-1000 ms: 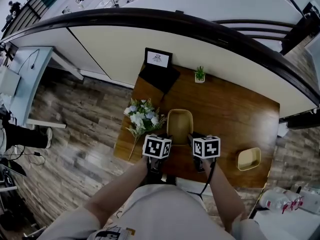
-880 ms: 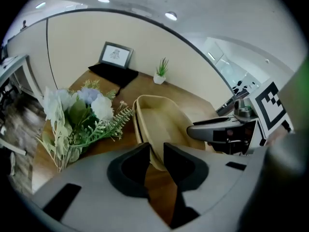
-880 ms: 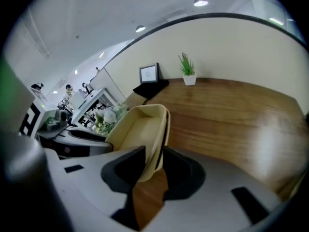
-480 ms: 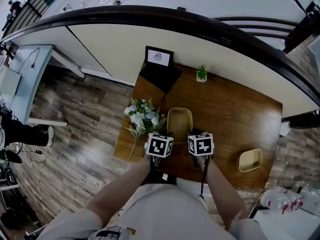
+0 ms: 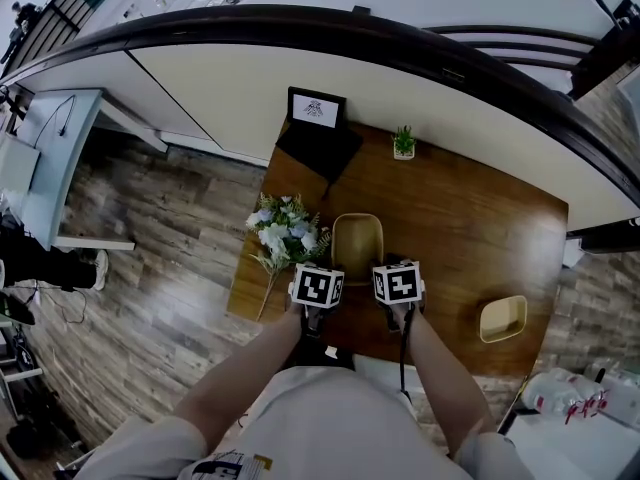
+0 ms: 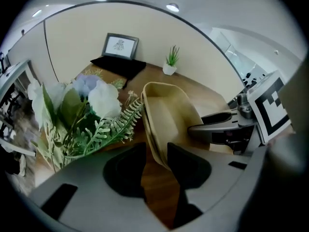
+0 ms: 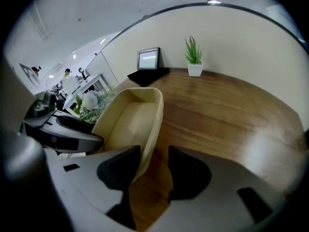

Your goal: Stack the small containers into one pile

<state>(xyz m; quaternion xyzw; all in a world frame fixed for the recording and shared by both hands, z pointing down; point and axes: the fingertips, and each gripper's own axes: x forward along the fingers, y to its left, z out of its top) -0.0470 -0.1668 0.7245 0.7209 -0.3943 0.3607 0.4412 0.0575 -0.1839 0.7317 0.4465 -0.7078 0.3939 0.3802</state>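
A beige oblong container [image 5: 358,240] sits on the wooden table [image 5: 455,233], near the front middle. My left gripper [image 5: 323,269] is at its near left corner and my right gripper [image 5: 394,267] at its near right corner. In the left gripper view the container's left rim [image 6: 153,144] runs between the jaws of the left gripper [image 6: 157,166], which have just been opening; a gap shows beside it. In the right gripper view the right rim [image 7: 149,144] passes between the right gripper's [image 7: 153,170] jaws, also just opened. A second beige container [image 5: 500,318] lies at the table's front right.
A bunch of white and pale blue flowers [image 5: 285,233] lies at the table's left edge, close to the left gripper. At the back stand a framed picture [image 5: 315,110] on a black cloth [image 5: 318,150] and a small potted plant [image 5: 403,146]. Wood floor surrounds the table.
Both grippers have sunk a little toward the table, and the right one has drawn slightly left, nearer the left. The beige container between them has stayed in place.
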